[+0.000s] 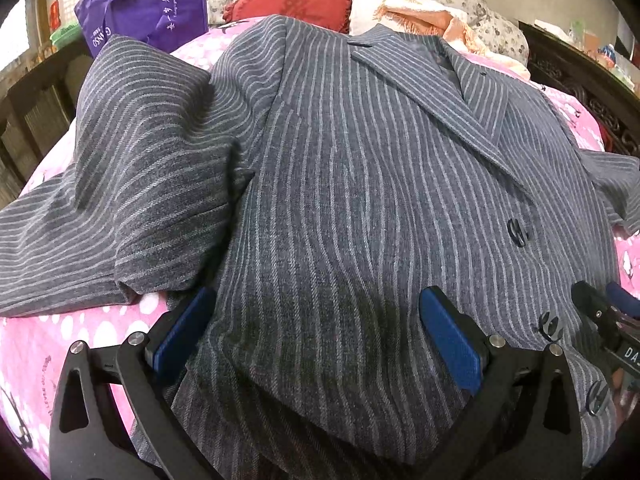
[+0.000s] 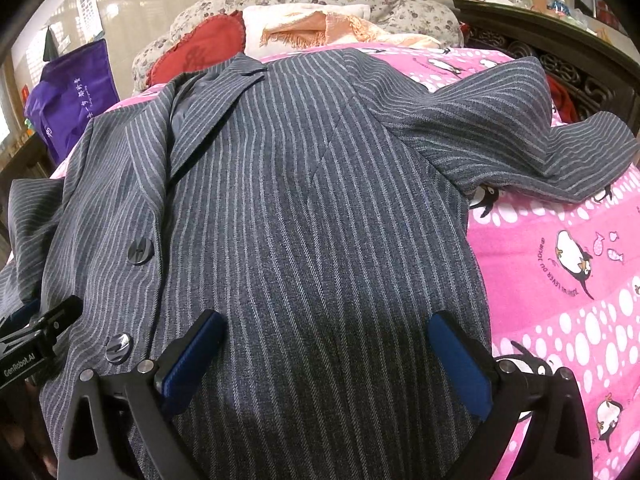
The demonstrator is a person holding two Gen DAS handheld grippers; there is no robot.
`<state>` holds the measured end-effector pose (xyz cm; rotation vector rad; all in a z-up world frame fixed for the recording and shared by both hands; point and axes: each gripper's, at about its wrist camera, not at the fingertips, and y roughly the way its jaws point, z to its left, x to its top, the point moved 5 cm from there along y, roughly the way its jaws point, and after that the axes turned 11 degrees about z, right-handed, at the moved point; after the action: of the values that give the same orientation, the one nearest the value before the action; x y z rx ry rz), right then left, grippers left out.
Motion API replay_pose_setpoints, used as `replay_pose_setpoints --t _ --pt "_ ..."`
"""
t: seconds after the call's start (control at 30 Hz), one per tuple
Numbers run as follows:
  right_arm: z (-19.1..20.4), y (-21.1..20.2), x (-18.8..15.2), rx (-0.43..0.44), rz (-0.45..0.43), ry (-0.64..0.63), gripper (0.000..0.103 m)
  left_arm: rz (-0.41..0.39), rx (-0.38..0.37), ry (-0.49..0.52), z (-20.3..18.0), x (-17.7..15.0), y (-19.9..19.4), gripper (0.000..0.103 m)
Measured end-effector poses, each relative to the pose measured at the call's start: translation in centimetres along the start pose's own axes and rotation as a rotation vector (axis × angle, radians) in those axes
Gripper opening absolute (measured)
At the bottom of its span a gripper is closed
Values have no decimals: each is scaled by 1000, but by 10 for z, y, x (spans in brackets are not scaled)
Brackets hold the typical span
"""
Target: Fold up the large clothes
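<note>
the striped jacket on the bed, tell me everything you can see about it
The striped jacket is a dark grey suit coat with pale pinstripes, in what looks like woven wool. It lies front up and spread out on the pink penguin bedspread, collar toward the pillows. Its notched lapels lie open, and dark buttons run down the front edge. One sleeve lies rumpled off to one side, the other to the other. Both claws hang open over its lower front, gripping nothing.

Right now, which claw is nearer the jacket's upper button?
Left. The left claw hangs beside the upper button, on the neighbouring panel; the right claw sits farther across the jacket.
</note>
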<state>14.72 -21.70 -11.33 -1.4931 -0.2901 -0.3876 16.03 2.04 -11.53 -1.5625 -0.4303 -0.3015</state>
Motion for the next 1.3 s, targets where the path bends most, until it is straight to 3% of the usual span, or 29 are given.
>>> replay_pose_setpoints --t 0.6,0.87,1.3 --pt "-1 1 0 -6 7 -2 103 3 10 5 -1 2 1 103" --pt "-7 3 2 38 25 12 103 2 11 6 -1 2 1 103" --pt "-3 2 -1 12 11 -3 103 1 6 5 0 3 3 103"
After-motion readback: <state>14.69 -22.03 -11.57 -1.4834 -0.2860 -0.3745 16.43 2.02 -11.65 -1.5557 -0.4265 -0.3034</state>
